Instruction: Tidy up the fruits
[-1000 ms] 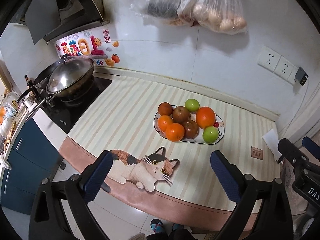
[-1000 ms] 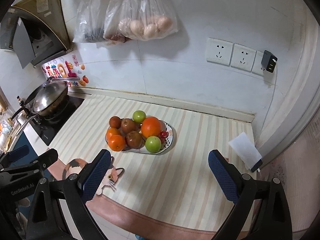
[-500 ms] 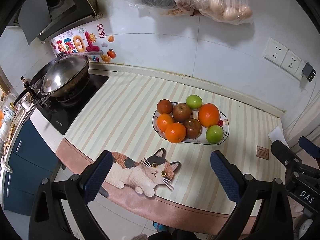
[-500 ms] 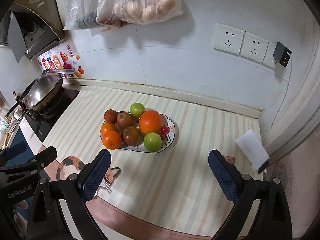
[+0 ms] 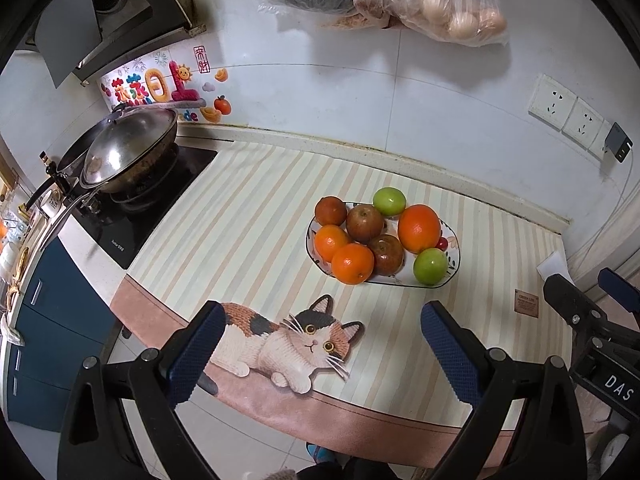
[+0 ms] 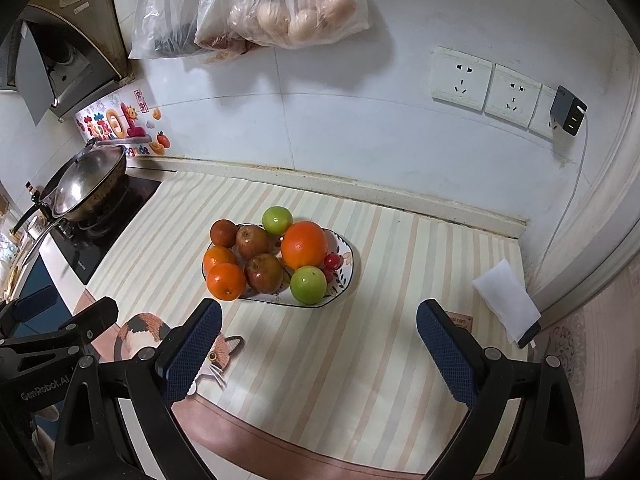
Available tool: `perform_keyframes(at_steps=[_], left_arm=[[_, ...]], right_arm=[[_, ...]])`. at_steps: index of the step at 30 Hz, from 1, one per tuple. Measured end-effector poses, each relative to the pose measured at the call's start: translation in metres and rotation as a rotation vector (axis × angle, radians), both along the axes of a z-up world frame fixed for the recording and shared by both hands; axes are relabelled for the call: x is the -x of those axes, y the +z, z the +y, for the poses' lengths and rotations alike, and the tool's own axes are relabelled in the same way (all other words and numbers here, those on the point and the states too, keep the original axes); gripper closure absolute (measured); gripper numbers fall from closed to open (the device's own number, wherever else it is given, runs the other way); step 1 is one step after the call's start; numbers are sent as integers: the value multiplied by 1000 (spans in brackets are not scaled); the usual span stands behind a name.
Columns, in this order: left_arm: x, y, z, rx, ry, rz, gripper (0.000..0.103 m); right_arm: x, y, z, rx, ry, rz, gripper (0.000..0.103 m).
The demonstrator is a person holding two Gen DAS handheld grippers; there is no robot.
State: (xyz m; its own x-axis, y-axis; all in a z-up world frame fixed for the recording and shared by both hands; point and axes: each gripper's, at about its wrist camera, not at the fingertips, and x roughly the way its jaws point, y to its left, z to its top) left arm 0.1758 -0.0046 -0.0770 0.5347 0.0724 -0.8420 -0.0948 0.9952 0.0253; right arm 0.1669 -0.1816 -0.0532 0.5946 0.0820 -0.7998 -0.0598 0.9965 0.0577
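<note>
We have closed in since a second ago: the fruit plate [image 5: 450, 278] fills more of both views, and the wall sockets [image 6: 462, 79] sit nearer the top right than they did. Nothing on the plate has shifted. Our left gripper [image 5: 320, 344] hangs over the cat print [image 5: 288, 344] at the near edge of the striped mat [image 5: 248, 216], jaws spread wide and holding nothing. Our right gripper [image 6: 318, 346] hangs over bare mat in front of the plate, jaws equally spread, also holding nothing.

On the plate we see a big orange [image 6: 304, 245] at the back right, two smaller oranges [image 6: 225, 281] at the near left, two brownish apples [image 6: 264, 273] in the middle, a dark red fruit [image 6: 223, 233] at the back left, one green fruit [image 6: 277, 219] at the far rim and another green one [image 6: 308, 285] at the near rim, with a small red cherry-like fruit [image 6: 331, 261] tucked beside the big orange.

For room, we have open mat to the left of the plate as far as the stove [image 5: 132, 220] with its wok [image 5: 128, 148], and open mat to the right up to the white folded cloth [image 6: 506, 300] by the wall. The counter edge lies just beneath us. Hanging plastic bags [image 6: 280, 4] are well above the plate, on the wall.
</note>
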Motion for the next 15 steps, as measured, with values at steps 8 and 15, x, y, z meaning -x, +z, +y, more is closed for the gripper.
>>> perform_keyframes(at_steps=[8, 15], left_arm=[[1, 0, 4, 5, -5, -9, 3], [0, 0, 5, 7, -9, -8, 3]], right_arm=[[1, -1, 4, 1, 4, 6, 3], [2, -2, 5, 2, -2, 7, 3]])
